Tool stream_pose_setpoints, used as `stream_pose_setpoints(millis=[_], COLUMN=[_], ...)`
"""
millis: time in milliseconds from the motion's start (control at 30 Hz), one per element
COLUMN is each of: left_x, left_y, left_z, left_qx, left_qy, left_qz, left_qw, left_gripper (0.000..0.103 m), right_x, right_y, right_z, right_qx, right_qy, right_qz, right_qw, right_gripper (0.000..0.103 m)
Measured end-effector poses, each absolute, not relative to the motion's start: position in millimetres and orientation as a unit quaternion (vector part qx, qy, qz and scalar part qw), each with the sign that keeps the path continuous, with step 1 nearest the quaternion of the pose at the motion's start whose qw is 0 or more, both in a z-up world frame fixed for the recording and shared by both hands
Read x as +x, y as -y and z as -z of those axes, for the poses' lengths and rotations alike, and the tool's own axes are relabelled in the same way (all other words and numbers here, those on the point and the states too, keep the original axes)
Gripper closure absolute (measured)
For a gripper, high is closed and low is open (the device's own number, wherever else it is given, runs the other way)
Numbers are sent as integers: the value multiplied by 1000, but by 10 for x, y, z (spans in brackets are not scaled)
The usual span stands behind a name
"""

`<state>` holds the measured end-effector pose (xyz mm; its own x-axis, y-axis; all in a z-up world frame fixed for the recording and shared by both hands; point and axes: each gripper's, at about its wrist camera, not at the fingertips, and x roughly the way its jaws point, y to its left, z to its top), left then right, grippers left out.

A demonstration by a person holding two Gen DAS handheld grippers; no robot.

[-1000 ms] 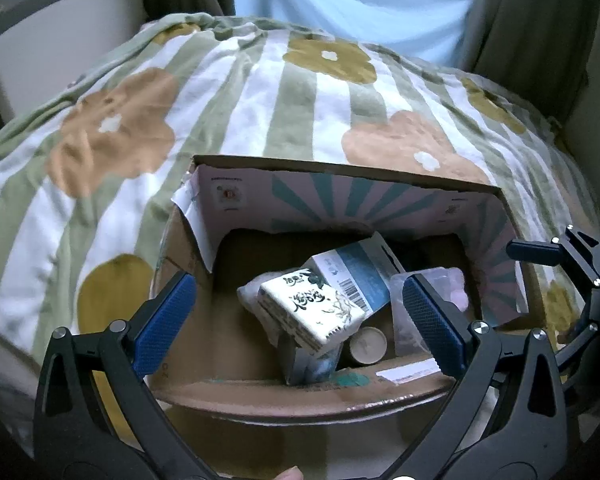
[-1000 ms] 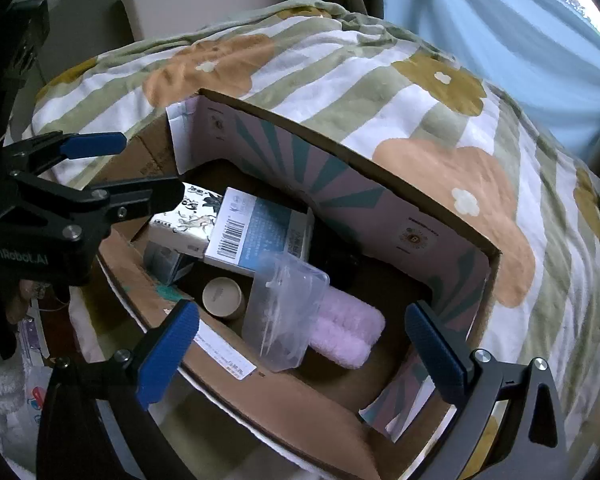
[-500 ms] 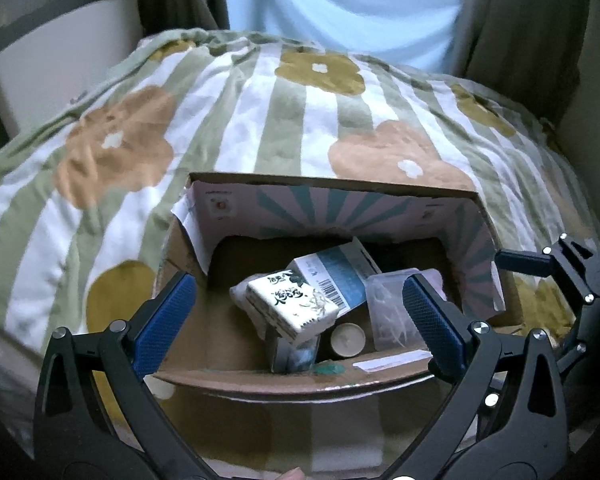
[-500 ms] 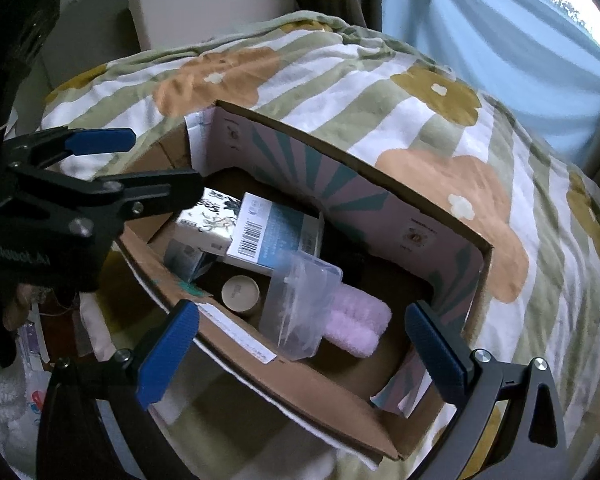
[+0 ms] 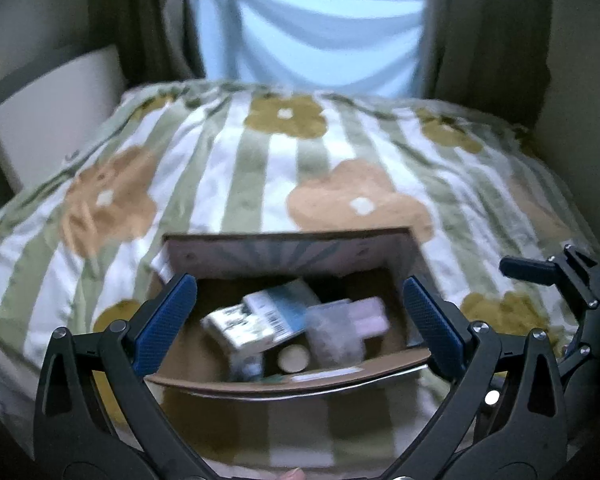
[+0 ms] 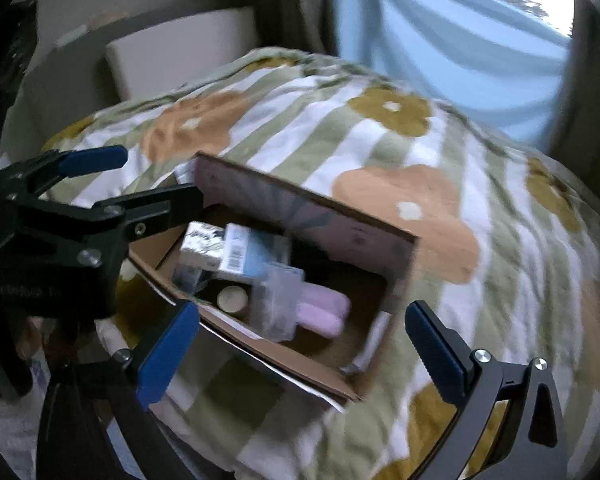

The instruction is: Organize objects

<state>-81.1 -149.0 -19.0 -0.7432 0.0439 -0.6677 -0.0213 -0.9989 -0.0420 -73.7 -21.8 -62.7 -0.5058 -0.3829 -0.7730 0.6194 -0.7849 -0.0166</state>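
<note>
An open cardboard box (image 5: pixel 288 386) (image 6: pixel 300 364) sits on a flowered, striped blanket. Inside lie a white patterned tissue pack (image 5: pixel 236 326) (image 6: pixel 200 244), a blue-and-white carton with a barcode (image 5: pixel 282 308) (image 6: pixel 252 256), a clear plastic container (image 5: pixel 334 332) (image 6: pixel 278 300), a pink roll (image 5: pixel 370 316) (image 6: pixel 326 312) and a small round lid (image 5: pixel 294 358) (image 6: pixel 231 298). My left gripper (image 5: pixel 300 320) is open and empty, held back above the box's near edge. My right gripper (image 6: pixel 302 348) is open and empty, above the box's near right side. Both views are blurred.
The blanket (image 5: pixel 260 168) covers a bed all around the box. A white headboard or cushion (image 5: pixel 52 112) stands at the far left. A blue curtain (image 5: pixel 324 36) and dark drapes hang behind the bed.
Both grippers have pulled back and up from the box, so it looks smaller and farther. Both stay open and empty. The things in the box have not moved.
</note>
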Motion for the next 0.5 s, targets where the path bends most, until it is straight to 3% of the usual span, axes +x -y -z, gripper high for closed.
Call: stream_pose_setpoints(millis=[500], left_x=[-291], left_y=[729], left_z=[-146], left_qx=[-289], left_qy=[-31], left_qz=[-957], left_qw=[-18], left_gripper=[0], right_x=[-391], right_y=[-951], right_z=[21], right_qx=[341], right_qy=[-70], right_qz=[929], right_qw=[124], right_gripper=[1])
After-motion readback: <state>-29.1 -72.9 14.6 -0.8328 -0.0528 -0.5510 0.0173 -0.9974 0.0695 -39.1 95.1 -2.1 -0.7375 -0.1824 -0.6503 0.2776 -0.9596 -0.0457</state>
